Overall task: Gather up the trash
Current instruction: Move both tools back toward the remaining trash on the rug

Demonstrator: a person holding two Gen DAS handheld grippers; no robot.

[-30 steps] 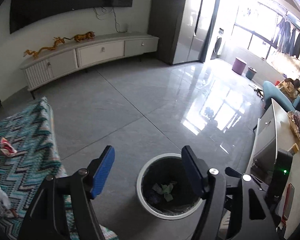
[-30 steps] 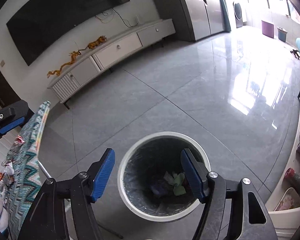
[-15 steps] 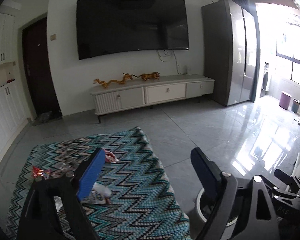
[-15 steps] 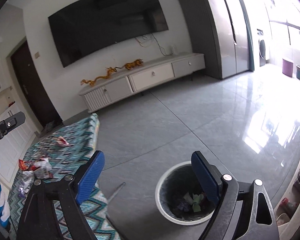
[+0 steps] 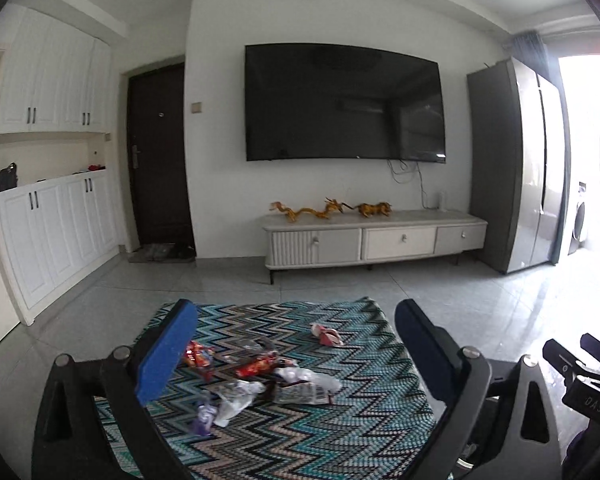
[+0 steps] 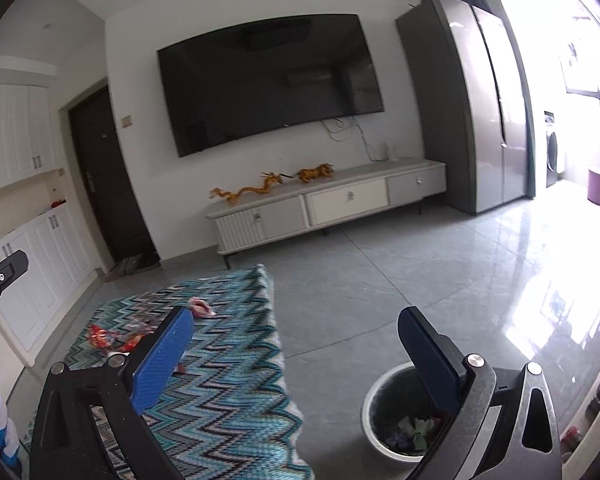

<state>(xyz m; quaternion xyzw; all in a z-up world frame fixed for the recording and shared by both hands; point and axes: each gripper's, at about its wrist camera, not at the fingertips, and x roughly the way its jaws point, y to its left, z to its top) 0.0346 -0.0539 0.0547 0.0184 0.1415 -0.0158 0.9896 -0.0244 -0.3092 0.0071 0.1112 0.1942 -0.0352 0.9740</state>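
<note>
Left gripper: jaws opening, near full spread, nothing between pads. Right gripper: same, empty. Crinkly wrappers, red foil and clear plastic, heaped on zigzag woven worktop ahead between left jaws; heap's long axis runs left-right. Round white-rimmed bin, dark liner, behind right jaw. A second ago both pointed down into bin; now raised toward worktop.

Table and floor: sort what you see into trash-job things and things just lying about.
For the job:
- red wrappers
- clear wrappers
- pink wrapper
- bin, trash already inside
- left gripper and right gripper, both opening, nothing between the fingers

Just there:
- zigzag cloth
- TV
- cabinet
- gold dragon figures
- fridge
</note>
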